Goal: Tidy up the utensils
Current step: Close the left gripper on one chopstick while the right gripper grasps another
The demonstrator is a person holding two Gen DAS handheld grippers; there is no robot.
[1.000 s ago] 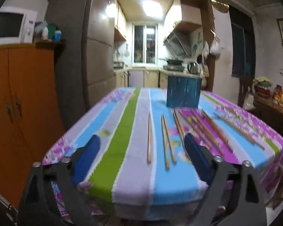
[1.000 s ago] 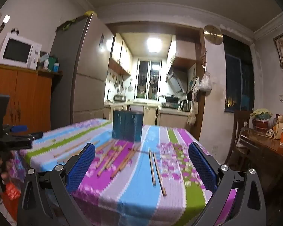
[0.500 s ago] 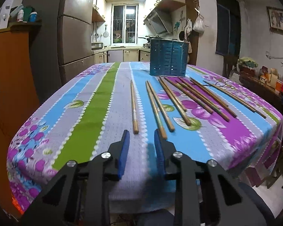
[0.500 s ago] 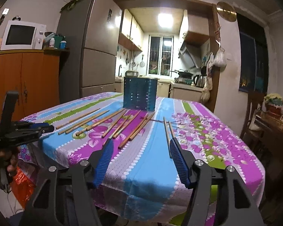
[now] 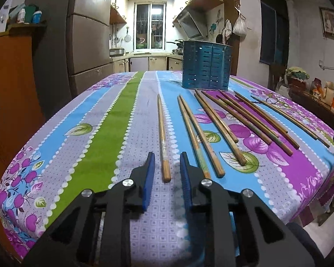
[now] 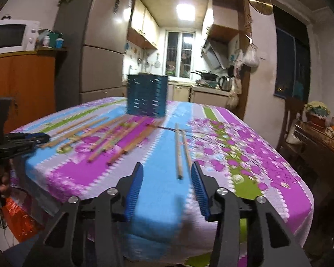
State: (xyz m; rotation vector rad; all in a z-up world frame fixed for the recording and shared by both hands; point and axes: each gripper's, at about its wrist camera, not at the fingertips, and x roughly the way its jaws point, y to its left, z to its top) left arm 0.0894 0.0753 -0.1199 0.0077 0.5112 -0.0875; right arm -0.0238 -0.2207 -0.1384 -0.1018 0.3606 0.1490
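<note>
The left gripper (image 5: 166,166) is open around the near end of one chopstick (image 5: 161,133) at the tabletop's near edge. The right gripper (image 6: 167,178) is open, probably just before two chopsticks (image 6: 180,146); the blue holder (image 5: 206,65) stands near the far edge.

Your tabletop (image 5: 122,120) wears a striped floral cloth; on it lie loose wooden chopsticks (image 5: 211,129) and a standing blue slotted holder (image 5: 206,67).

Left tongs (image 5: 166,159) narrowly parted, right tongs (image 6: 167,170) wider.

Eleven chopsticks (image 5: 163,138), one blue holder (image 5: 206,65)
</note>
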